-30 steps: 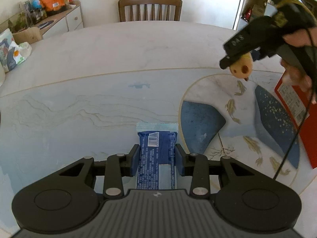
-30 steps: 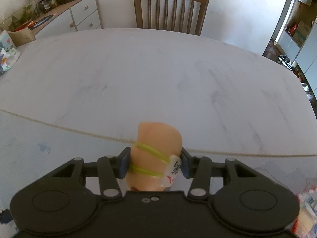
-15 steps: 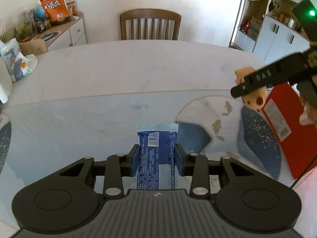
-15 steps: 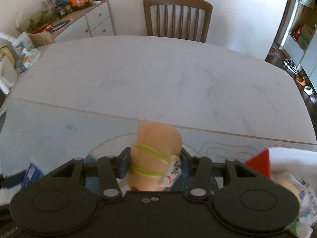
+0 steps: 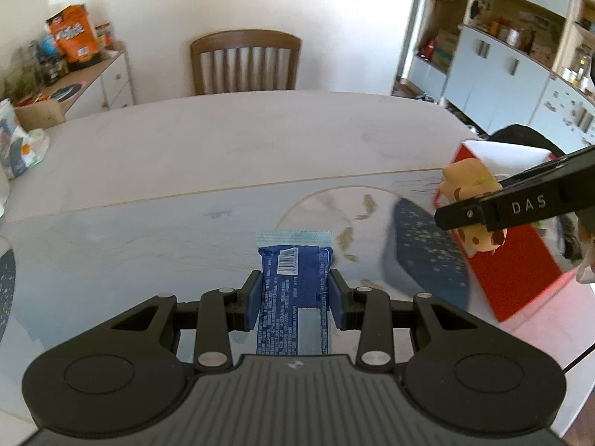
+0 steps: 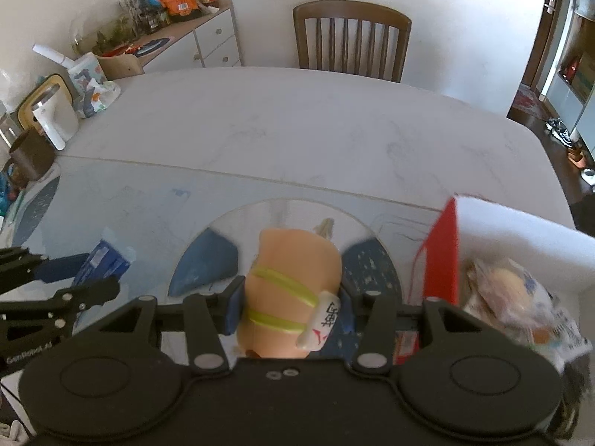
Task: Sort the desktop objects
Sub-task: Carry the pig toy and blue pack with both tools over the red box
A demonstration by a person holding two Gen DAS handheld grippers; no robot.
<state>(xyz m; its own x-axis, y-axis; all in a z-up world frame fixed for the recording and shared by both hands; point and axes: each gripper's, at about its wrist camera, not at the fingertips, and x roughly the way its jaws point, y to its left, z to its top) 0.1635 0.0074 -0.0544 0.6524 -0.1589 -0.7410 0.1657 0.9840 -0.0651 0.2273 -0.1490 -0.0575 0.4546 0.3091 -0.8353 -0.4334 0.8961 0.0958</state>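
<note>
My left gripper (image 5: 293, 299) is shut on a blue snack packet (image 5: 293, 290), lifted above the table mat, barcode side up. My right gripper (image 6: 288, 303) is shut on a peach-coloured toy figure (image 6: 293, 278) with yellow-green bands and a small white tag. In the left wrist view that toy (image 5: 470, 197) hangs at the right, over the near side of a red box (image 5: 509, 260). In the right wrist view the red box (image 6: 442, 260) stands just right of the toy and holds wrapped snacks (image 6: 520, 297). The left gripper with the packet (image 6: 102, 264) appears at the left.
A mat with a round fish picture (image 5: 357, 223) covers the near table (image 6: 297, 130). A wooden chair (image 6: 351, 41) stands at the far side. A dark mug (image 6: 28, 156), a white appliance (image 6: 52, 119) and bags sit at the left edge, before a sideboard (image 6: 208, 37).
Both grippers have risen with their loads, so more of the room shows. The right gripper has carried the toy rightward to the red box, which has come into its view.
</note>
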